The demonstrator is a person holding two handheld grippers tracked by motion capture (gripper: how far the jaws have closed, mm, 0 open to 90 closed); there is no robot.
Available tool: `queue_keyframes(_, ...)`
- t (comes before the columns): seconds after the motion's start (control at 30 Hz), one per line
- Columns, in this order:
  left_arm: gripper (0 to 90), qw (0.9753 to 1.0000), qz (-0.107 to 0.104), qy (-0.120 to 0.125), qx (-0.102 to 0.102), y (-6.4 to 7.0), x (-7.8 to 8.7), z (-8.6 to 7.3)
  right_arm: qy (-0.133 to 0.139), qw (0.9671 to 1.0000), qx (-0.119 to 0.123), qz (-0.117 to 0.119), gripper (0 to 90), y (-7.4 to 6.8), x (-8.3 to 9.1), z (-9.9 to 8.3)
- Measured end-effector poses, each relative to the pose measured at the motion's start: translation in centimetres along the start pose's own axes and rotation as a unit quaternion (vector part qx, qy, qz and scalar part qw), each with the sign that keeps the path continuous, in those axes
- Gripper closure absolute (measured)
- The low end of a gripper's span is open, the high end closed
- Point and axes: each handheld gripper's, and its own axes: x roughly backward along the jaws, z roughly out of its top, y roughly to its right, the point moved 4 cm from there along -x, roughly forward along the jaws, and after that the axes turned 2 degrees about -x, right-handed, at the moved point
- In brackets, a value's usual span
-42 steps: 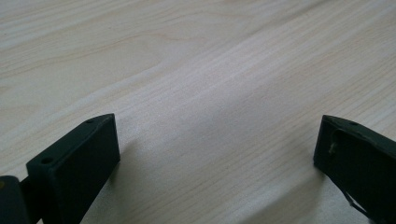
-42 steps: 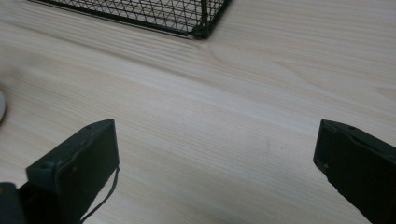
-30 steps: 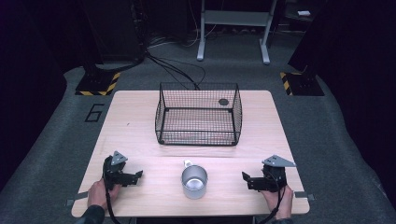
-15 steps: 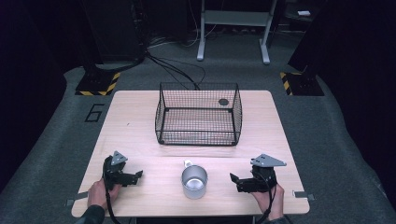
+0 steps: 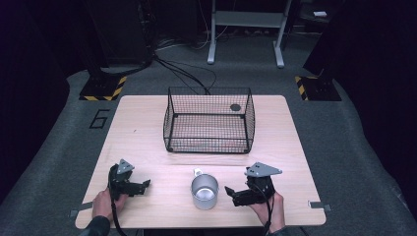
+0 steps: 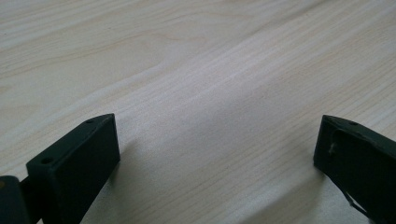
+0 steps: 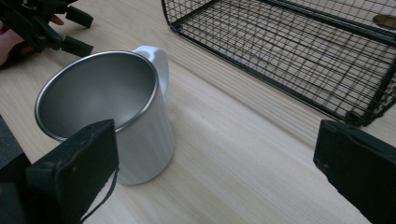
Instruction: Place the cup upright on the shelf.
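Since a second ago, the right gripper (image 5: 235, 194) has slid along the worktop's near edge from the near right corner toward the middle, and it now sits just beside the metal mug (image 5: 204, 191), not touching it. Its jaws are spread wide with nothing between them. In the right gripper view the mug (image 7: 112, 112) stands upright just past one jaw, its white handle (image 7: 159, 63) turned toward the wire basket (image 7: 299, 51). Inside, the mug shows only bare steel wall and bottom.

On the other side, the left gripper (image 5: 142, 187) has kept its place near the worktop's near left corner, jaws likewise spread and pointing toward the mug; between them in the left gripper view lies only pale wood (image 6: 210, 93).

At the middle of the far half of the worktop (image 5: 137, 137) stands the black wire basket (image 5: 209, 142), well apart from the mug. A small dark round disc (image 5: 235, 107) shows at its far right corner; whether it lies inside the basket or hangs on the mesh, I cannot tell.
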Motion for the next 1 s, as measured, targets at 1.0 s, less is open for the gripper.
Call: queue_keyframes(1.0,0.2,1.0000,0.000,0.001,0.000,0.0,0.0,0.0,-0.037,0.9955,0.051,0.070,0.0,-6.3,-4.7,1.5)
